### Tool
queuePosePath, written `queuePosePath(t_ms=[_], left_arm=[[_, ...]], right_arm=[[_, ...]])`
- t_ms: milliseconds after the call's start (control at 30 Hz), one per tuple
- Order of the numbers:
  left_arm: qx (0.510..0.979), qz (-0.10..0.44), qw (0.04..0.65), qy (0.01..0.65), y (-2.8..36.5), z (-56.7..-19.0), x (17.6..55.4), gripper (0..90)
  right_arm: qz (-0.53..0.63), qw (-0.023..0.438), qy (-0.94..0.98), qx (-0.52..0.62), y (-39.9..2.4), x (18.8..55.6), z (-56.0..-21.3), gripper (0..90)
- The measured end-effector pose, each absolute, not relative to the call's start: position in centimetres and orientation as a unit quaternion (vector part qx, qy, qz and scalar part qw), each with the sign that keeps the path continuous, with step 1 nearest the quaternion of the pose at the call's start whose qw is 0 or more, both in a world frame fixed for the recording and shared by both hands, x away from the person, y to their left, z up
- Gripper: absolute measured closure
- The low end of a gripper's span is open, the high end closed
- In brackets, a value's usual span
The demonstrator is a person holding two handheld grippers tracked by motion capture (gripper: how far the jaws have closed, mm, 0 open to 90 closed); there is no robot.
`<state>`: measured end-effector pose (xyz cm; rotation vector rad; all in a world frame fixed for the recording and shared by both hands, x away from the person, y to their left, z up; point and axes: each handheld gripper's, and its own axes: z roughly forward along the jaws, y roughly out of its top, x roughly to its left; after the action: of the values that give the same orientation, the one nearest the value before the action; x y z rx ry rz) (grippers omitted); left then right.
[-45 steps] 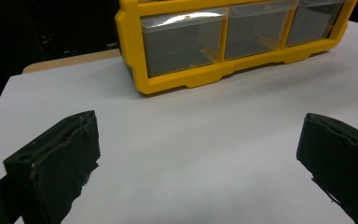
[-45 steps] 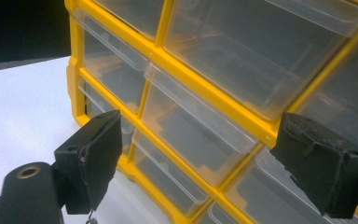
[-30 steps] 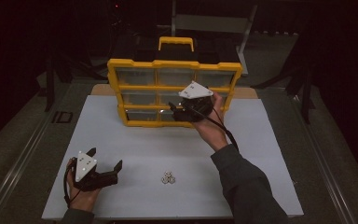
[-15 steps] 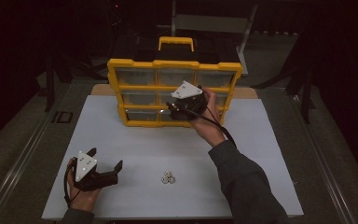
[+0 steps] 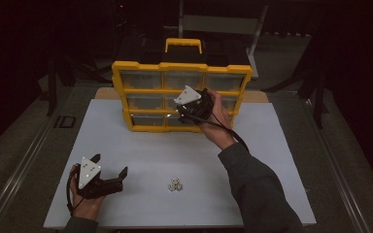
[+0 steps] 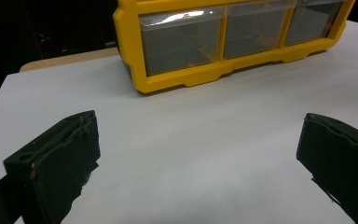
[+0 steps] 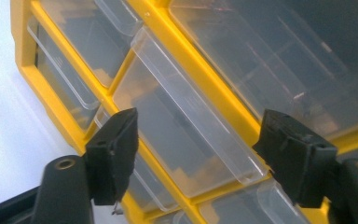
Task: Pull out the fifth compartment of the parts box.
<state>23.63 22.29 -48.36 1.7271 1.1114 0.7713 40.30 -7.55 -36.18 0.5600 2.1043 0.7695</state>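
While the right gripper (image 7: 196, 154) jaws, just narrowing, straddle the middle drawer (image 7: 186, 135) ungripped, its lip should be squarely pinched; the left gripper (image 5: 108, 171) is held spread.

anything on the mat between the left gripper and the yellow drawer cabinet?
No, it's bare. In the left gripper view, only plain white mat lies between the open fingers and the yellow drawer cabinet. The high view agrees.
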Motion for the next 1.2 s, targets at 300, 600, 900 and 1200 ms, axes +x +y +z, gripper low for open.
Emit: queuePosePath(t_ms=[300, 600, 900, 1200], left_arm=[[0.701, 0.312, 0.457, 0.450, 22.3, -48.4, 23.6, 0.0], [0.701, 0.312, 0.456, 0.450, 22.3, -48.4, 23.6, 0.0], [0.702, 0.311, 0.456, 0.450, 22.3, -48.4, 23.6, 0.0], [0.703, 0.310, 0.456, 0.450, 22.3, -48.4, 23.6, 0.0]], right_arm=[[0.248, 0.443, 0.845, 0.168, -6.4, 40.2, -36.5, 34.8], [0.204, 0.477, 0.845, 0.130, -5.4, 40.2, -36.9, 37.3], [0.172, 0.500, 0.842, 0.109, -5.0, 40.5, -37.4, 39.3], [0.144, 0.526, 0.833, 0.090, -4.7, 40.4, -37.7, 43.2]])
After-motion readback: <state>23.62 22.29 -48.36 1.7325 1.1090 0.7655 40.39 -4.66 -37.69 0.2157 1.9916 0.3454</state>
